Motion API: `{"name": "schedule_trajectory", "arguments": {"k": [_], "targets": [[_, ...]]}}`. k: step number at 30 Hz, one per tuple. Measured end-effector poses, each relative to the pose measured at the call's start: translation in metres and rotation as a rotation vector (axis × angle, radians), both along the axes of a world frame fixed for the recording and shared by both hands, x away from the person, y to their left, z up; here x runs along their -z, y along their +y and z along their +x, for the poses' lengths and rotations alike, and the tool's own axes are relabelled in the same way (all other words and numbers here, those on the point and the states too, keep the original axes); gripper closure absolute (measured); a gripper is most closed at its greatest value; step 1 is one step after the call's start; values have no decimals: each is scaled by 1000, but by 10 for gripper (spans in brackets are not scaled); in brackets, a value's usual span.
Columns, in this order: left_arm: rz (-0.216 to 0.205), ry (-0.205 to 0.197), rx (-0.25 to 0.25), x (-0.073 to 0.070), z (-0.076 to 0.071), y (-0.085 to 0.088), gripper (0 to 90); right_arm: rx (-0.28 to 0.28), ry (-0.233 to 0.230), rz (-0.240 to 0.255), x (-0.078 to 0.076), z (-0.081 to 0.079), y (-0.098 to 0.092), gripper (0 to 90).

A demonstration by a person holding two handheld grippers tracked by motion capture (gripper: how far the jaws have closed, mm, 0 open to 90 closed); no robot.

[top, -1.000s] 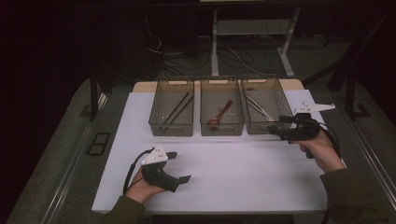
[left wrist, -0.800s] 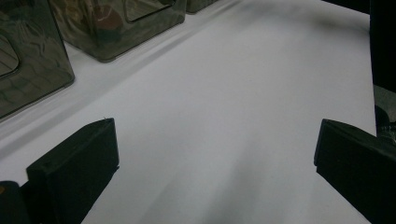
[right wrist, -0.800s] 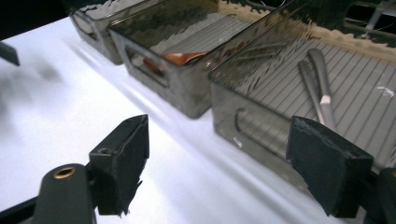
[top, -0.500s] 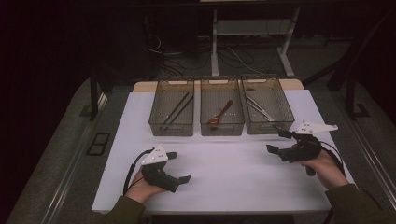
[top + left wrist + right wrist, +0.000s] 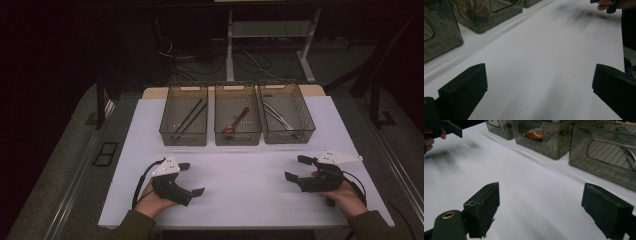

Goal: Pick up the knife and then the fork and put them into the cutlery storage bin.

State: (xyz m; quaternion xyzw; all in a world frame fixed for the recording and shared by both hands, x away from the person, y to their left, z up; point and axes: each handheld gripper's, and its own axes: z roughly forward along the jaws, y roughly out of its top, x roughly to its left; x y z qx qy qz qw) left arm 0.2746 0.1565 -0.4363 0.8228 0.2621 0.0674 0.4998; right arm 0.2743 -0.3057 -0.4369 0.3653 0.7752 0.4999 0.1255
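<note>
left hand-held gripper [image 5: 192, 178]: jaws apart, empty | right hand-held gripper [image 5: 298, 168]: jaws apart, empty | both low over the worktop [image 5: 240, 187] | three bins [image 5: 237, 121] beyond

left hand-held gripper [image 5: 191, 179]: jaws spread wide, nothing between them, pointing right toward the other gripper
right hand-held gripper [image 5: 299, 168]: jaws wide apart, empty, pointing left
left hand [image 5: 152, 201]: wraps the grip from below, sleeve at the near edge
right hand [image 5: 347, 196]: grips the handle, forearm entering from the lower right
</note>
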Motion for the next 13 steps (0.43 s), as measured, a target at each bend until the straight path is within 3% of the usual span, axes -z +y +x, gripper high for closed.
{"name": "schedule_trajectory", "arguments": {"k": [13], "targets": [[8,-1,-5,0,1,0,0,-29,-2,-39,5,-13,6,143]]}}
